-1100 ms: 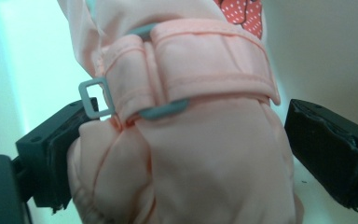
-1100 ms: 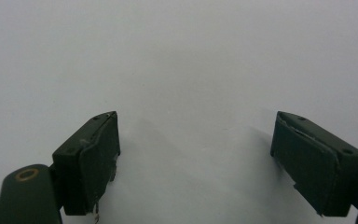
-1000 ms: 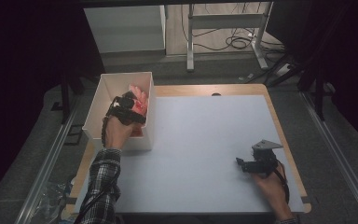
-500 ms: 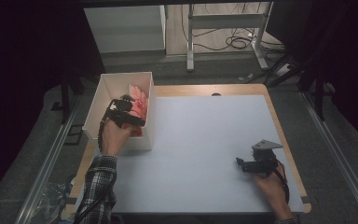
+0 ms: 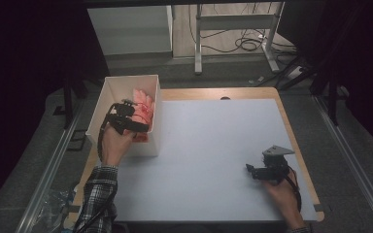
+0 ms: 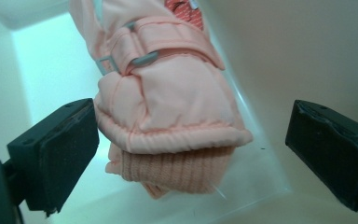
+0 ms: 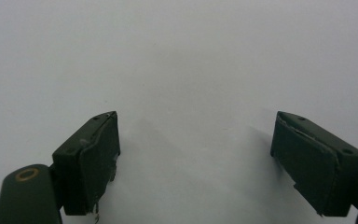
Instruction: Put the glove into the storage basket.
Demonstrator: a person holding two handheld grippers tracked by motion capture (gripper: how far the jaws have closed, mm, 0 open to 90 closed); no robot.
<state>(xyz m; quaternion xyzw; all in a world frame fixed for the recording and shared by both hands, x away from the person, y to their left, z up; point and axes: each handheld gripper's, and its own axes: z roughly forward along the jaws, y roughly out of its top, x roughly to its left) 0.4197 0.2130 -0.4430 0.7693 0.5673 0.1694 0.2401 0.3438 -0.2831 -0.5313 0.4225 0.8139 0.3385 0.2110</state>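
Item: pink mitten (image 6: 168, 107), padded, with a ribbed knit cuff and a strap with a grey buckle. It lies inside the white box (image 5: 108, 92) at the far left of the table (image 5: 213, 145), cuff end toward me, resting against the box's right wall.

Left gripper (image 6: 186, 144): inside the box, jaws wide apart, one on each side of the mitten's cuff end. The left pad sits just beside the fabric; I cannot tell if it touches. The right pad is well apart from it. Nothing is gripped.

Step in hand, as I judge it: lining up to take the mitten out of the box. Next move calls for closing on the padded part just above the cuff, deep enough to catch both layers, then lifting straight up clear of the wall.

Left hand (image 5: 114, 143): reaching forward over the near wall of the box, the gripper tipped downward.

Right gripper (image 5: 264, 170): near right of the table, low over the bare white surface, jaws wide, empty.
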